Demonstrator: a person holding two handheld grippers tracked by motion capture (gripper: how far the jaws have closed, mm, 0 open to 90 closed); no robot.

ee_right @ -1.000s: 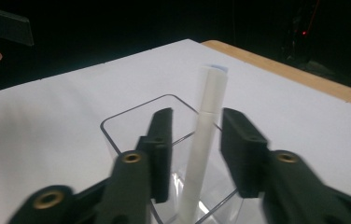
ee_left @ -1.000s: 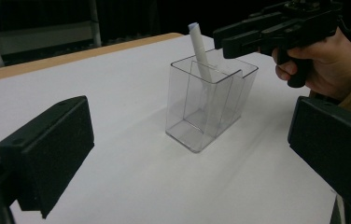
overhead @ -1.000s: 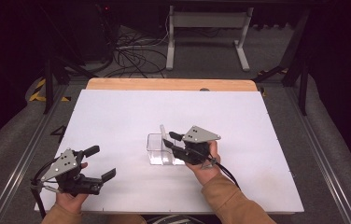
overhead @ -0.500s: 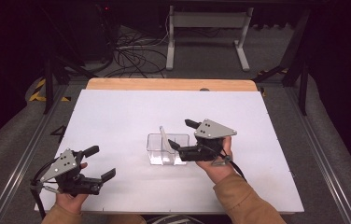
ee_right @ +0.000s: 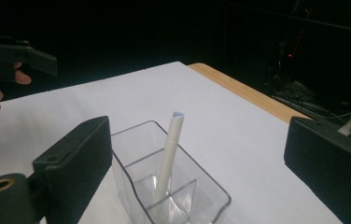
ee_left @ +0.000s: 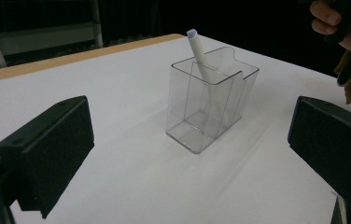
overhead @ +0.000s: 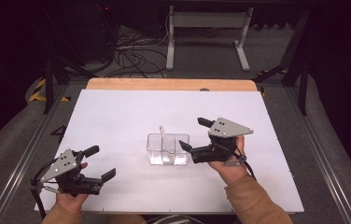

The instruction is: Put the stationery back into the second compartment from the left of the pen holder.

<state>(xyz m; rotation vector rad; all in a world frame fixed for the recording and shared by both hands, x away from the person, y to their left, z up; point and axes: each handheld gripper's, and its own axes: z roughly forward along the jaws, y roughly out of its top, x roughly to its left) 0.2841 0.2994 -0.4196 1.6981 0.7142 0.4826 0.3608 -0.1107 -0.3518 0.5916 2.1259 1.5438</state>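
On the white counter (overhead: 117,121) stands a small clear plastic box with an inner divider (overhead: 168,149), and a slim white pen-like stick (overhead: 165,139) leans inside it, its tip poking above the rim. In the left tongs' view the stick sits in the far compartment and tilts toward the back wall.

The right tongs (overhead: 193,140) hang just beside the box's right wall with jaws spread apart and nothing between them; the stick is well inside the box, apart from either jaw. The left tongs (overhead: 101,162) rest near the counter's front left corner, well away from the box, also wide apart and empty.

It looks to me as though the stick has been set in the box and the right hand (overhead: 227,163) is free of it. To finish this cleanly, I would draw the right tongs away level and sideways, keeping the lower jaw off the box wall; the box looks light, thin-walled and smooth-bottomed, so a nudge could slide or tip it on the slick surface.

The box is glossy, hard and transparent, with sharp edges and a notched rim. The stick is matte, round and narrow. The jaws are blocky, black and dull-faced. A pale wooden strip (overhead: 169,84) edges the counter's far side.
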